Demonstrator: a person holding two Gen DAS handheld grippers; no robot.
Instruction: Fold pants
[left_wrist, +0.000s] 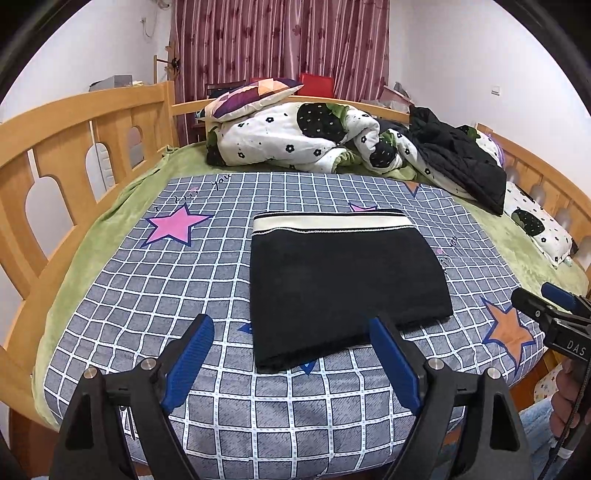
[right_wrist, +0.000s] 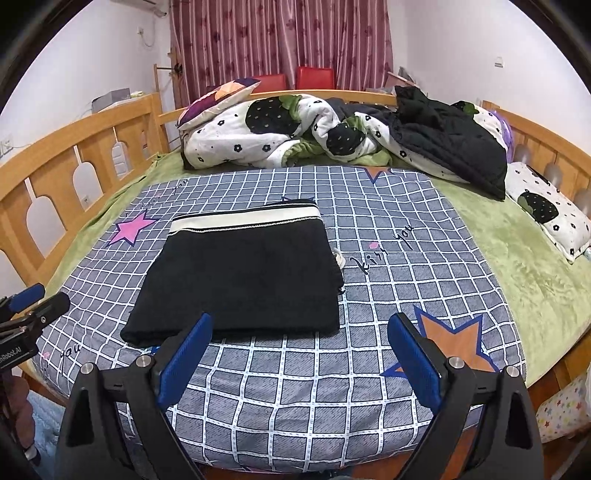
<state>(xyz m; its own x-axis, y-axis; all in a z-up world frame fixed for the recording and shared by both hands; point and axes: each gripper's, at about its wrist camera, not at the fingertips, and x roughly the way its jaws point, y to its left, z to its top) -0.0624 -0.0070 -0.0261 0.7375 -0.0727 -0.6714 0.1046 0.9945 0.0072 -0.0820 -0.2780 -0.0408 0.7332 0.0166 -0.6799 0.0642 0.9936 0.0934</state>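
Note:
The black pants (left_wrist: 343, 284) lie folded into a flat rectangle on the grey checked sheet (left_wrist: 177, 295), with the cream waistband at the far edge. They also show in the right wrist view (right_wrist: 243, 280). My left gripper (left_wrist: 291, 332) is open and empty, held above the near edge of the pants. My right gripper (right_wrist: 299, 332) is open and empty, just off the near right corner of the pants. Each gripper shows at the edge of the other's view, the right gripper (left_wrist: 546, 299) and the left gripper (right_wrist: 37, 299).
A crumpled white flowered quilt (left_wrist: 295, 136), a patterned pillow (left_wrist: 251, 96) and a black jacket (left_wrist: 458, 155) lie at the far end of the bed. A wooden rail (left_wrist: 74, 147) runs along the left and far sides. A small pillow (right_wrist: 546, 210) lies at the right.

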